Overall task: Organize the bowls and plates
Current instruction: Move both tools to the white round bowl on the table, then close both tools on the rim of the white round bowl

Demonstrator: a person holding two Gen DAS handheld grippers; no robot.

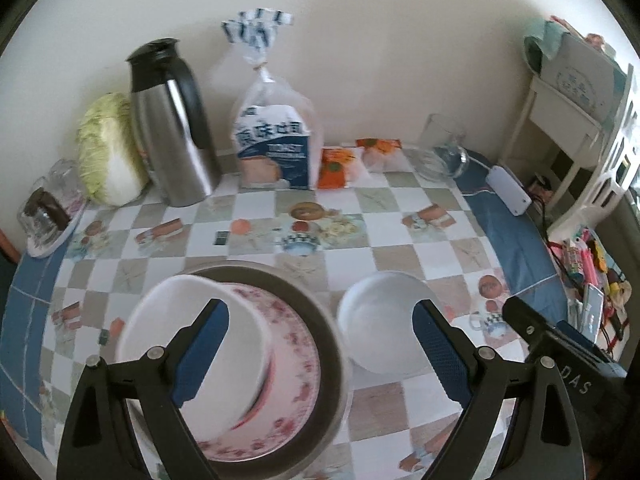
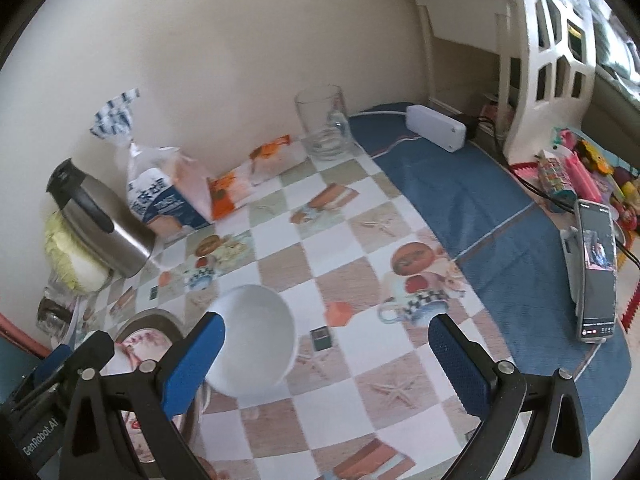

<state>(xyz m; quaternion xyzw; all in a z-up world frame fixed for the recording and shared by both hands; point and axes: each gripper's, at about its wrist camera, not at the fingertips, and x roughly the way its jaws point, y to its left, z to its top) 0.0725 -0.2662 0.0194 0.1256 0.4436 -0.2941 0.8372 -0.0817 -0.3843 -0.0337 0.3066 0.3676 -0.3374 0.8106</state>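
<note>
Bowl (image 1: 384, 332), white, on checked desk (image 1: 404, 224), just right of metal pan (image 1: 320, 320). Inside pan, flowered plate (image 1: 296, 364) with second white bowl (image 1: 192, 344) tilted on it. Left tongs (image 1: 320, 360) wide open above pan, gripping nothing. Right tongs (image 2: 326, 364) wide open too, empty, near right side of pan. Steel flask (image 1: 172, 128) and bread bag (image 1: 276, 136) far behind pan, at wall.

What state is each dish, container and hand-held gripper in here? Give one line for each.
White bowl: on the floral plate, tilted.
Floral plate: in the metal pan.
Second white bowl: upright on the table, empty.
Glass mug: upright, empty.
Thermos: upright, lid on.
Bread bag: tied shut.
Left hand-held gripper: open.
Right hand-held gripper: open.
</note>
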